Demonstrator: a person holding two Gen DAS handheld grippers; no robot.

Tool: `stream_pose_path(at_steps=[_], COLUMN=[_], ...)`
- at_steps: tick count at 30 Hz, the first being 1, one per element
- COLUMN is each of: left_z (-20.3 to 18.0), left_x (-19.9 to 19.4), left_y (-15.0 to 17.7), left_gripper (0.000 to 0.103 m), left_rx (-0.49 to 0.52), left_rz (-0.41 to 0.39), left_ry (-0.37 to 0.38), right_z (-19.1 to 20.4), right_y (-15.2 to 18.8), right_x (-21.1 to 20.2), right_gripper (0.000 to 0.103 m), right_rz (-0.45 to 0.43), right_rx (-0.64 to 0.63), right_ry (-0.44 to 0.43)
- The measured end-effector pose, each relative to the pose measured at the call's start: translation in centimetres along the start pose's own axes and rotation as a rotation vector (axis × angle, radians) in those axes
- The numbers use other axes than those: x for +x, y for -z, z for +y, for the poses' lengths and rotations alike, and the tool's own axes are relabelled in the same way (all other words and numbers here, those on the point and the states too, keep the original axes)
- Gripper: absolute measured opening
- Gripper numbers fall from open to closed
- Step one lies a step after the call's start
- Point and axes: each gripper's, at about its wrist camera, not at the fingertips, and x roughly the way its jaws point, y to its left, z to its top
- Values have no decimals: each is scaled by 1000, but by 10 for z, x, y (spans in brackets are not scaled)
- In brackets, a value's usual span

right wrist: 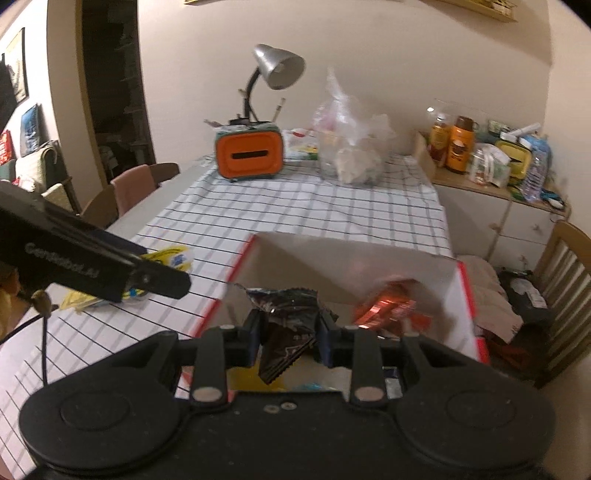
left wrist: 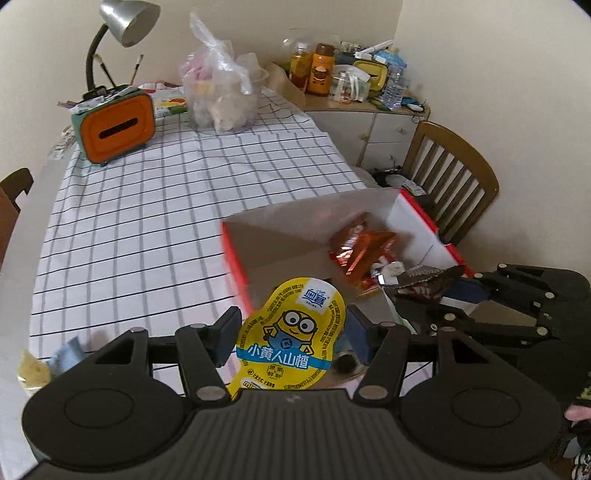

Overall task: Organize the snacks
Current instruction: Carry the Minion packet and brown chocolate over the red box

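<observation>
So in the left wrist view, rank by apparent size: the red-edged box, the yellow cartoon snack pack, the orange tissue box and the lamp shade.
1. Red-edged box
2. Yellow cartoon snack pack, though it looms large only because it sits right at the camera
3. Orange tissue box
4. Lamp shade

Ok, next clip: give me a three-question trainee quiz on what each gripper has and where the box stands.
1. True or false: the left gripper holds a yellow cartoon snack pack between its fingers.
2. What does the right gripper hold? A) an orange packet B) a dark crinkled wrapper C) nothing
3. Fill in: the orange foil packets lie inside the open ____ with red edges.

Key: 1 true. 2 B, the dark crinkled wrapper. 3 box.
</observation>
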Motion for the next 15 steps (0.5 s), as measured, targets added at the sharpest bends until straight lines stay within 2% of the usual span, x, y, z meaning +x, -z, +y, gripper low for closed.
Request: stream_pose_path(at_steps=[7,15], left_z=[-34,-48], left_x=[26,68], left_y=[-5,-10], left_gripper=[60,60], left_rx=[-28,-68], left_rz=[12,37], left_ry=[-19,-73], right_z=[-41,-75], right_y=[12,23], right_x=[4,28], right_gripper=[30,30], right_rz=[27,85], right_rx=[10,25], right_ry=[27,47])
